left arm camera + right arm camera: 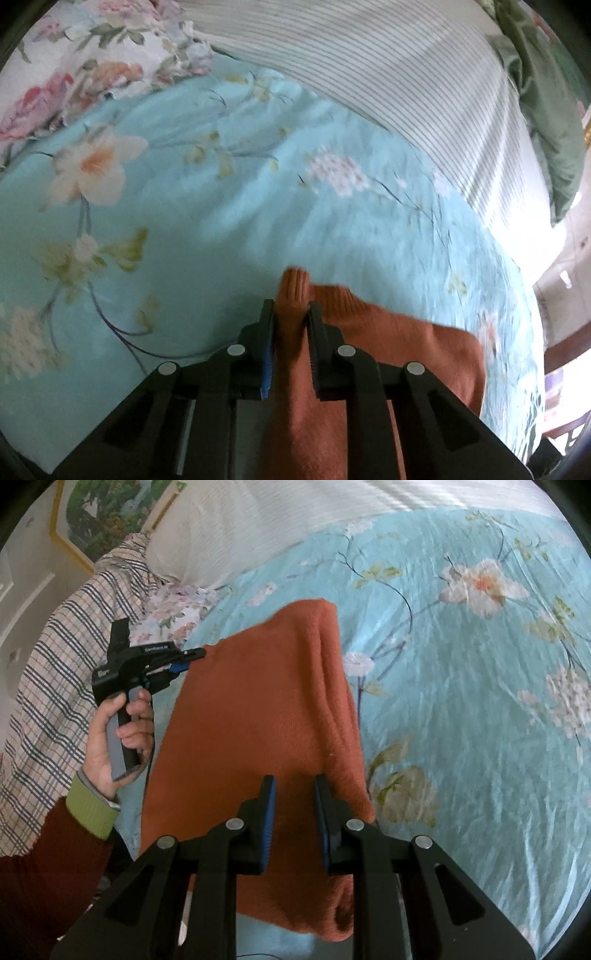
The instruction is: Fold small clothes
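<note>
An orange knit garment (258, 709) hangs lifted above the turquoise floral bedsheet (461, 701). My left gripper (291, 306) is shut on a ribbed edge of the garment (388, 332), which bunches between its fingers. In the right wrist view the left gripper (195, 653), held by a hand, pinches the garment's far left corner. My right gripper (293, 786) has its jaws apart around the near part of the garment, with cloth lying between them. Whether it grips the cloth is unclear.
A white striped pillow (406, 92) lies at the head of the bed. A floral pillow (92, 62) sits at the left and green cloth (546, 122) at the right. A checked cloth (74, 635) and a framed picture (110, 513) are at the left.
</note>
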{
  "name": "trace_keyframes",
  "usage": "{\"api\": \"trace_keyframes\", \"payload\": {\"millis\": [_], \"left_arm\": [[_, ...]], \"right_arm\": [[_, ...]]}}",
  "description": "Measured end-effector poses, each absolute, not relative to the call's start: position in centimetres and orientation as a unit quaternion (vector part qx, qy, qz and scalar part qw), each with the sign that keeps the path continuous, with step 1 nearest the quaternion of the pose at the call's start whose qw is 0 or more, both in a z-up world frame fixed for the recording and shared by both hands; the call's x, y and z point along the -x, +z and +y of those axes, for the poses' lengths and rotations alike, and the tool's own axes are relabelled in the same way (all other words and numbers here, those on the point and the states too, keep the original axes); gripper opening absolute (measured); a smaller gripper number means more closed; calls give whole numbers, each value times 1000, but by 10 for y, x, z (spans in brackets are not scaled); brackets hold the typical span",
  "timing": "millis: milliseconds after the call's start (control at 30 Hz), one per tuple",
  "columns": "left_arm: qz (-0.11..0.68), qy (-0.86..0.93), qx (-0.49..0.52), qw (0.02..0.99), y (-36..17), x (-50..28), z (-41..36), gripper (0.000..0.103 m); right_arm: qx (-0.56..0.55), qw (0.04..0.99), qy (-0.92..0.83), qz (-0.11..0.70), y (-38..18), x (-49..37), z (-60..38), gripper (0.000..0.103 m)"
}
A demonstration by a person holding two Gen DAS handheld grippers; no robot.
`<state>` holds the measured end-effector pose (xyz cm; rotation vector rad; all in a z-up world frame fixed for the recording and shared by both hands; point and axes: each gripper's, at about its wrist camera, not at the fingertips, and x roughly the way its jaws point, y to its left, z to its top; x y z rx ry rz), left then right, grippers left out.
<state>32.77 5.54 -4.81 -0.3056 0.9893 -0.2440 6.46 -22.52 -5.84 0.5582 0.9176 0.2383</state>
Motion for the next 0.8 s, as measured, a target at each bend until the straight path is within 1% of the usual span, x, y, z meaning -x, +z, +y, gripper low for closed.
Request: {"api": "trace_keyframes", "payload": {"millis": [133,167,267,367,500,600,667,700,733,800], "left_arm": [[450,-119,139,874,-30,-299,62,19],[445,-130,135,876,-25,-282,62,21],[439,-160,126,875,-18,-245,58,21],[441,-202,107,868,-17,-196,50,21],[451,-254,80,852,-23,-140,37,20],[468,-265,66,840,-34,-115,30,20],[481,-258,53,836,-47,-103,30,20],[484,-253,53,836,-52,-100,31,15],[484,-251,54,836,-56,-99,32,14],[475,-247,37,844,-54,-93,30,14]], "right_arm": [[-259,857,123,428,-53,-64,-219,22],[-260,856,119,432,-56,-65,-218,22],[-268,846,102,449,-68,-68,-220,22],[-278,849,103,438,-62,-63,-222,22],[-262,859,101,428,-48,-55,-222,22],[-242,855,77,452,-60,-56,-223,22],[-251,850,81,457,-71,-54,-226,22],[-251,852,80,453,-71,-52,-226,22],[-246,854,78,453,-70,-51,-224,22],[-239,855,74,454,-68,-51,-222,22]]}}
